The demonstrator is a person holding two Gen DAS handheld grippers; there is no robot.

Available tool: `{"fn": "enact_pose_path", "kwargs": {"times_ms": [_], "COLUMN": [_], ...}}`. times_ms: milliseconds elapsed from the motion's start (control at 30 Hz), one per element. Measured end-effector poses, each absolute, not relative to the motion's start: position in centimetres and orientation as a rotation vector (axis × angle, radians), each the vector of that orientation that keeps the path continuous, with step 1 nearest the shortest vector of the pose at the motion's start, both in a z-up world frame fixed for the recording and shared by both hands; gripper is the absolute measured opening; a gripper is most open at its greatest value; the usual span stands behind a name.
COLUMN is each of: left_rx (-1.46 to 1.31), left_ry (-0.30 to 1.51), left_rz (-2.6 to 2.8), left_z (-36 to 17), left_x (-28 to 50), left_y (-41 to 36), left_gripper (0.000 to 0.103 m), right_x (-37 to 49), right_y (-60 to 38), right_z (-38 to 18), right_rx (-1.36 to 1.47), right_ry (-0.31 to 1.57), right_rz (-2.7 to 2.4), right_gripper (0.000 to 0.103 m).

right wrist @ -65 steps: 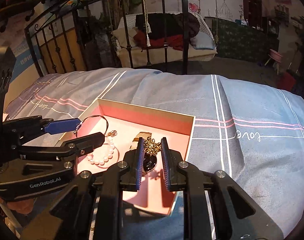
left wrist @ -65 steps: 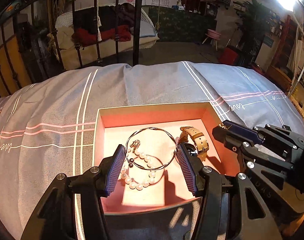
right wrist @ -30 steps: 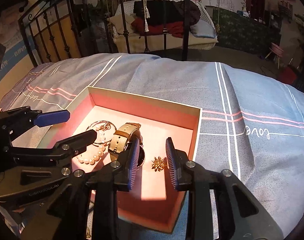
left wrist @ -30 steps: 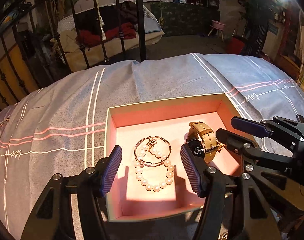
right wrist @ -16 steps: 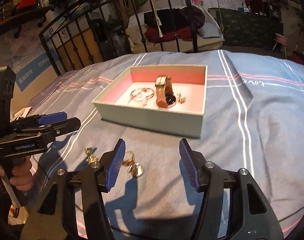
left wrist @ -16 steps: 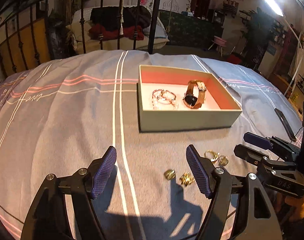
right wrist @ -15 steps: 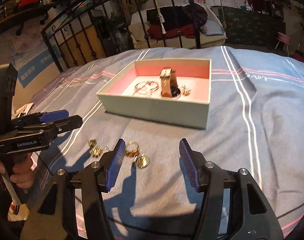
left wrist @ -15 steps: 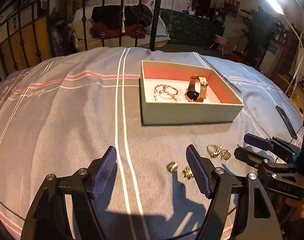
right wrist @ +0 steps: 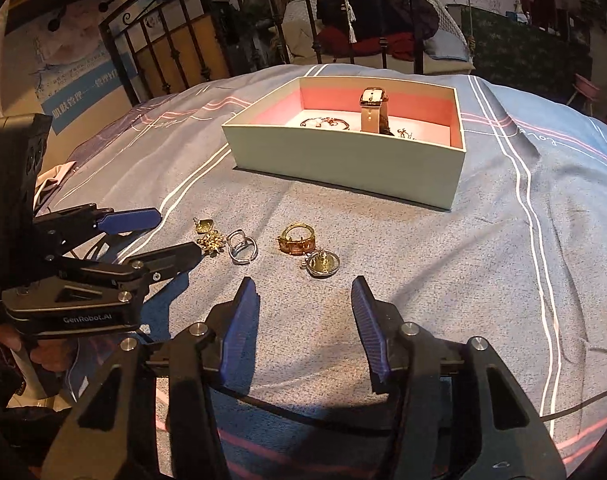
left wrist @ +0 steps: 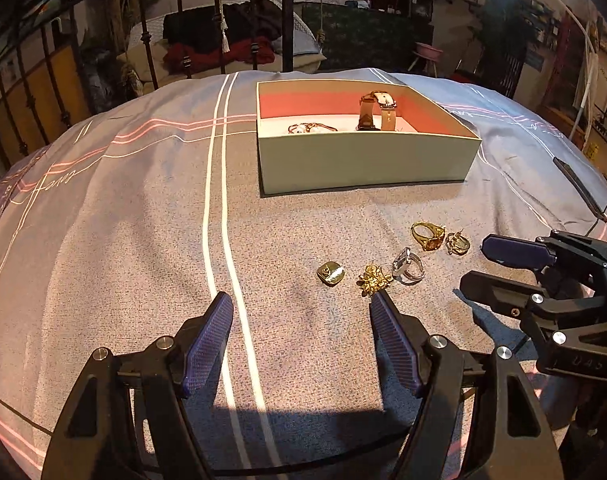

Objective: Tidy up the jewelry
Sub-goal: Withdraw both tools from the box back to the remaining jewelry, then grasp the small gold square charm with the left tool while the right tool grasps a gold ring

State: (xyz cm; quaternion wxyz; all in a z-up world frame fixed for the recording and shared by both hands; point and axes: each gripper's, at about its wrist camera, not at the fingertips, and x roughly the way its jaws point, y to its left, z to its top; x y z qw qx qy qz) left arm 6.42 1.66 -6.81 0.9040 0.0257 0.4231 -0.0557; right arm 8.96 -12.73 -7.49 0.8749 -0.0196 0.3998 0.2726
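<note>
A pale box (left wrist: pixel 363 160) (right wrist: pixel 343 160) with a pink inside holds a tan-strapped watch (left wrist: pixel 377 110) (right wrist: pixel 373 110) and bracelets (left wrist: pixel 309 128). On the bedspread in front of it lie a square gold earring (left wrist: pixel 330 273), a gold flower piece (left wrist: pixel 373 278), a silver ring (left wrist: pixel 408 270), an amber-stone gold ring (left wrist: pixel 427 235) (right wrist: pixel 297 240) and a round gold earring (left wrist: pixel 457 243) (right wrist: pixel 322 265). My left gripper (left wrist: pixel 300 304) stands open just short of the square earring and flower piece. My right gripper (right wrist: pixel 303 286) is open with its jaws closing, nothing between them, just before the round earring.
The bedspread (left wrist: pixel 143 240) is grey-blue with white and pink stripes and slopes away on all sides. A black iron bed rail (left wrist: pixel 287 8) stands behind the box. A dark flat strip (left wrist: pixel 579 188) lies at the right. A person's hand (right wrist: pixel 7 344) holds the left gripper.
Both grippers have pulled back from over the box and come down toward the loose jewelry in front of it. The right jaws stand a little narrower than half a second ago.
</note>
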Motion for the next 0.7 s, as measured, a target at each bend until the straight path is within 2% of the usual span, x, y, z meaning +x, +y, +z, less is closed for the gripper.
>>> {"fn": "enact_pose_path", "kwargs": {"times_ms": [700], "left_rx": [0.105], "left_ry": [0.88], "left_rz": [-0.107], "left_z": [-7.0], "left_x": [7.5], "left_y": [1.0], "left_gripper": [0.071], "right_x": [8.8], "right_y": [-13.1], "right_z": [-7.6], "right_rx": [-0.022], "right_ry": [0.808], "right_rz": [0.571], "right_gripper": [0.054]}}
